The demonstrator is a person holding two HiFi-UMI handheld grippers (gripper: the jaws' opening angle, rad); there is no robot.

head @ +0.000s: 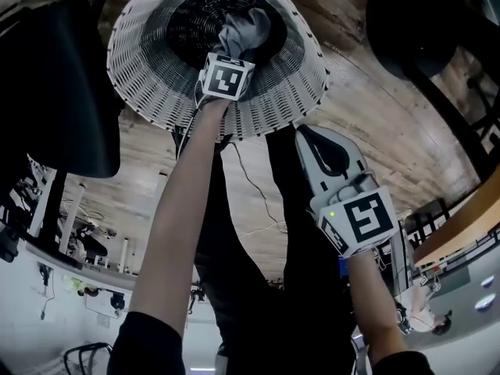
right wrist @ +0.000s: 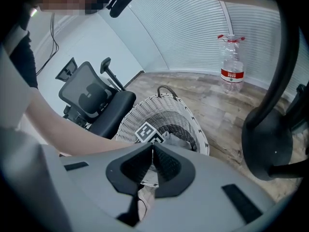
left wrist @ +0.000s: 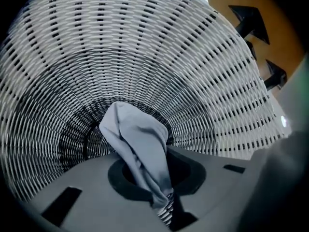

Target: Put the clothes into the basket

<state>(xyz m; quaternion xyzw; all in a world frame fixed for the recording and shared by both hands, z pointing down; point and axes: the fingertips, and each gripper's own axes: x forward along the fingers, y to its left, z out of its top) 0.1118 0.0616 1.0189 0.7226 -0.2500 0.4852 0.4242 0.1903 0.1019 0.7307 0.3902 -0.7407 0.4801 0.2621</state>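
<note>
A white wicker basket [head: 148, 84] stands on the wooden floor below me. My left gripper [head: 233, 59] reaches down into it, shut on a grey garment [head: 248, 28] that hangs inside toward the dark bottom. In the left gripper view the garment [left wrist: 137, 141] rises from the shut left gripper [left wrist: 165, 204], with the basket wall [left wrist: 145, 42] all round. My right gripper [head: 303, 134] hovers outside the basket, near its front rim, and holds nothing. In the right gripper view the right gripper [right wrist: 152, 149] has its tips together, above the basket [right wrist: 128, 120] and the garment [right wrist: 182, 141].
A black office chair [right wrist: 91, 98] stands to the left of the basket and a black chair base [right wrist: 268, 151] to its right. A water bottle [right wrist: 231, 64] stands by the white-slatted wall. Dark chair shapes [head: 55, 92] flank the basket in the head view.
</note>
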